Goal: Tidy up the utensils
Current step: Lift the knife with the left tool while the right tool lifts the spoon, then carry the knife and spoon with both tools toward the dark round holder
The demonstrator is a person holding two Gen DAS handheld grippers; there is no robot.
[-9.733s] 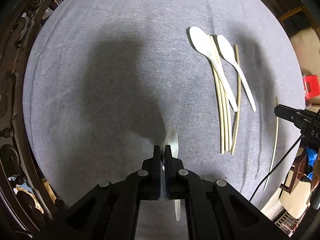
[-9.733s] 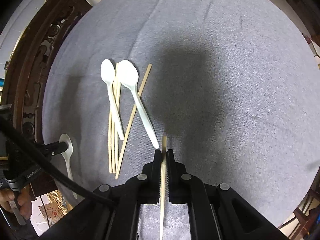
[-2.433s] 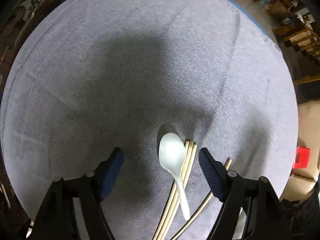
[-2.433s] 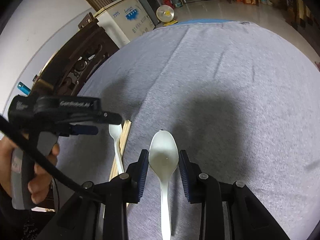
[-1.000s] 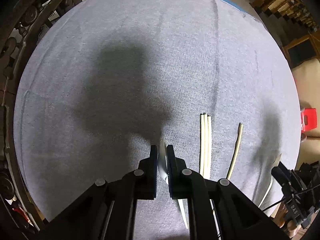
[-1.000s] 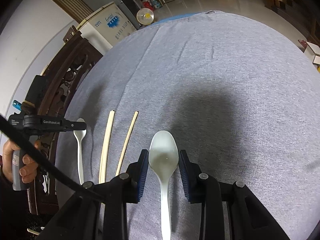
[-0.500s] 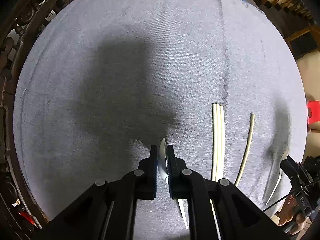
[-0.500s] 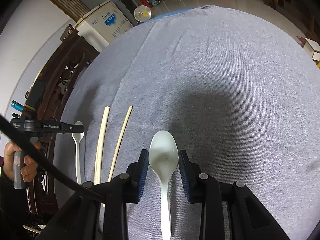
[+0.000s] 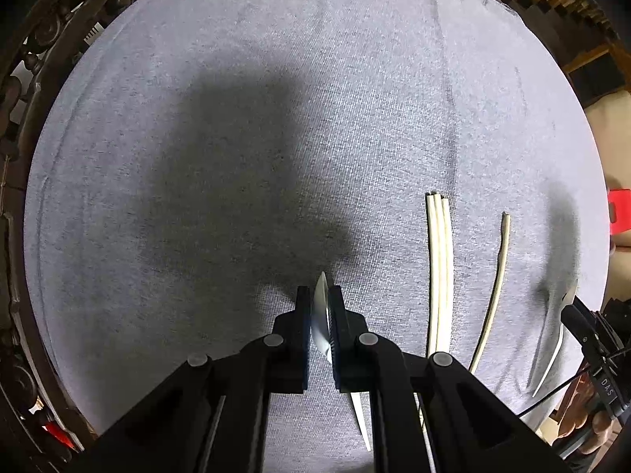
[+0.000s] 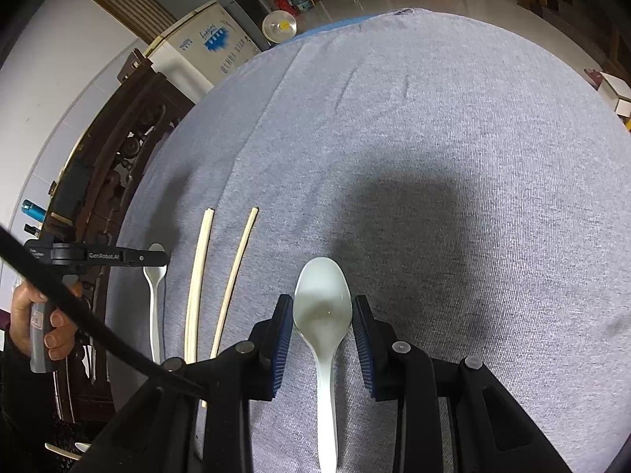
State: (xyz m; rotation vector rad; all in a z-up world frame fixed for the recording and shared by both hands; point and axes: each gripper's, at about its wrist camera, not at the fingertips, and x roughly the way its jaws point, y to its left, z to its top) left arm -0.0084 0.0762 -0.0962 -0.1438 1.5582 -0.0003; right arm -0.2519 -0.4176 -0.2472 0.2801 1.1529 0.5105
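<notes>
Both tongs clamp spoons | left tongs (image 9: 319,307): spoon (image 9: 320,315) edge-on | right tongs (image 10: 322,329): spoon (image 10: 323,311) handle cut off

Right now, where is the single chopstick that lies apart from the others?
In the left wrist view the single chopstick lies on the grey cloth, right of the chopstick bundle, not touching it.

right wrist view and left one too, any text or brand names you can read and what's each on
"GenRobot.AI" on the side of the left gripper, right wrist view.
"DAS", partial, on the body of the right gripper at the left wrist view's lower right edge.
Blue lettering and a logo on the white freezer: too blurred to read.
Small print on the left gripper's rear end and the label on its handle: too small to read.
</notes>
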